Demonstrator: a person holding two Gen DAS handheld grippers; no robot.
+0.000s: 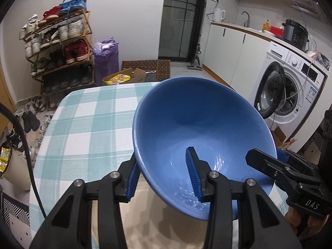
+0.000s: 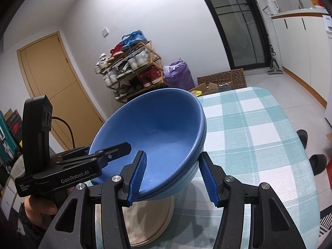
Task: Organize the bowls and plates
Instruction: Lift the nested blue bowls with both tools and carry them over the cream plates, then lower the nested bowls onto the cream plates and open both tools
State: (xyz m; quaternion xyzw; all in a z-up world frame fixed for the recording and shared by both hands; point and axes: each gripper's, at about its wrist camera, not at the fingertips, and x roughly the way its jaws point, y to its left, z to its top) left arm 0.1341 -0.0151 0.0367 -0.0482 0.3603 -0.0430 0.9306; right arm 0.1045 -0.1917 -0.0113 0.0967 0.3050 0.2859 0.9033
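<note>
I am holding the blue bowl point(image 1: 199, 128) tilted in the air above the near edge of the table point(image 1: 87, 112), which is covered in a teal-and-white checked cloth, with a beige plate point(image 2: 149, 224) lying directly beneath it. In the right wrist view the bowl is showing stacked rims, so it may be more than one. I am keeping the left gripper point(image 1: 164, 176) partly closed, clamped on the bowl's rim, one pad inside and one outside. I am keeping the right gripper point(image 2: 174, 176) likewise clamped on the opposite rim, its jaws standing somewhat wider.
</note>
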